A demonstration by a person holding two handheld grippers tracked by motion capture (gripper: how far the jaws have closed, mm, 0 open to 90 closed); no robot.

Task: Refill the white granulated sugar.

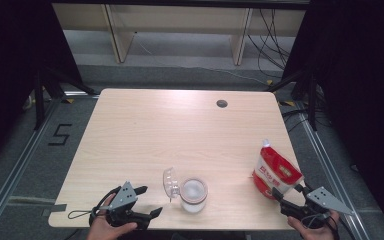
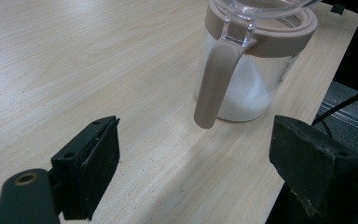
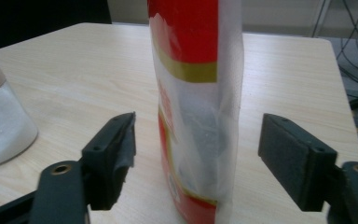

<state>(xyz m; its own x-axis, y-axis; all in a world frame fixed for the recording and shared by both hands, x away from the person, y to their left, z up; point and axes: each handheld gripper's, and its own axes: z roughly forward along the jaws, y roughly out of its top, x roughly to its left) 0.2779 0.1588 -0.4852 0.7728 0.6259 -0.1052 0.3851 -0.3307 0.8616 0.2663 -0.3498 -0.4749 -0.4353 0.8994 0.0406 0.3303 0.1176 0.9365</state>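
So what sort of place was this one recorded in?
Probably a lab or recording studio rather than a kitchen: a bare wooden table ringed by black curtains, loose cables on the floor behind it, and a taped "5" floor marking.

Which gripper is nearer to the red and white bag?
Right. The right gripper stands open around the bag, untouched; the left gripper waits beyond the jar.

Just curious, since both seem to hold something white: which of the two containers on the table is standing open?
The glass jar near the left gripper: its clear lid is flipped up off the beige rim. The red-and-white pouch, standing between the right gripper's open jaws, looks closed at the top.
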